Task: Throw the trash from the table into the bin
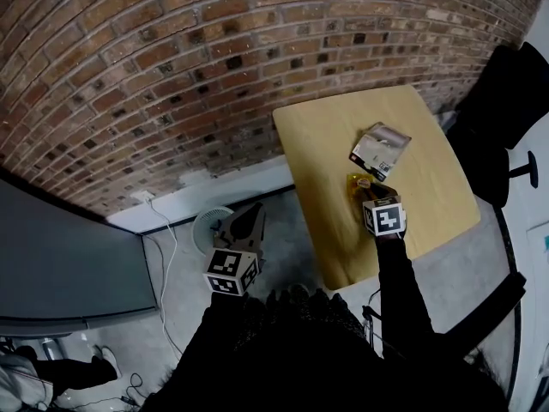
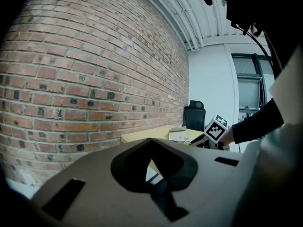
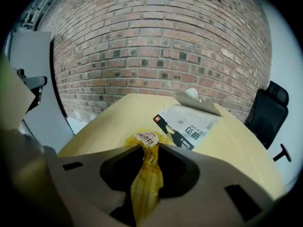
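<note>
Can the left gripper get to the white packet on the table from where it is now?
Probably not without a big move. The left gripper hangs over the floor beside the table, and the white packet lies across it, beyond the right gripper holding the yellow wrapper.

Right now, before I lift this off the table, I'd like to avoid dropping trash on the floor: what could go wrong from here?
1. The right gripper pinches only a thin, twisted part of the yellow wrapper, so the wrapper may slip out on the way.
2. The white packet lies close beside the wrapper on the table and could get nudged or dragged as you lift.
</note>
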Demonstrator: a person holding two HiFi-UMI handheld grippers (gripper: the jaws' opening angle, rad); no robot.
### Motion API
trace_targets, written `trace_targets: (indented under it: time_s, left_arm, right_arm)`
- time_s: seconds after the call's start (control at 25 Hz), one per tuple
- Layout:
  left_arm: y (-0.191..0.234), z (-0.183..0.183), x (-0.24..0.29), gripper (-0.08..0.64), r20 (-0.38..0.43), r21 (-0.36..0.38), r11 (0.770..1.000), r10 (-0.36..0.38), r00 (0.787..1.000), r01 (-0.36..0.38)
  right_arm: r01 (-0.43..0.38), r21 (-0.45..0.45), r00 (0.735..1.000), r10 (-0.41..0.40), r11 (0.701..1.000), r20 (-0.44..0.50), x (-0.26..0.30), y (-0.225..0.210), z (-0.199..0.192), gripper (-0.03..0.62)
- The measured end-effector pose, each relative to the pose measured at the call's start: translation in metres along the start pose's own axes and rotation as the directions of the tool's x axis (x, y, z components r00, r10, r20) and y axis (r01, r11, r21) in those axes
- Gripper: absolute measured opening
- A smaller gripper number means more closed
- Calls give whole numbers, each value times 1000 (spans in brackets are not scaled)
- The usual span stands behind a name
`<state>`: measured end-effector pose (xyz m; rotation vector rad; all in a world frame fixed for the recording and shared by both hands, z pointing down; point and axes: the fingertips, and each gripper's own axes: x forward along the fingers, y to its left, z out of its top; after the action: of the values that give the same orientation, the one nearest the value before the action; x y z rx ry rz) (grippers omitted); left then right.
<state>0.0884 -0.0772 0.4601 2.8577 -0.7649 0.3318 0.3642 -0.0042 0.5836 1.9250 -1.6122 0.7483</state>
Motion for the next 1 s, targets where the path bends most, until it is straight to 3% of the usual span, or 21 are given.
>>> trace_targets:
  time_s: [0.08, 0.24, 0.52, 0.8, 1.0]
  left_arm:
    - [4, 0, -3, 6, 2, -1, 1000, 8, 1000, -8]
    - [12, 0, -11, 6, 10, -11, 999, 32, 999, -32]
    - [33, 0, -24, 6, 19, -26, 998, 60, 998, -59]
    - [66, 0, -53, 6, 31, -44, 993, 114, 993, -113]
    - [103, -7, -90, 6, 27, -66, 982, 178, 984, -176]
  right_arm:
    - [6, 9, 1000, -6, 1000, 18, -2, 3, 1, 66]
    - [-50, -1, 991, 50, 999, 120, -8, 22, 24, 22]
    - [-107, -51, 980, 114, 993, 166, -6, 68, 52, 18]
    - [-220, -124, 958, 238, 968, 159, -3, 148, 72, 18]
    - [-235, -162, 948, 263, 958, 178, 3, 200, 93, 18]
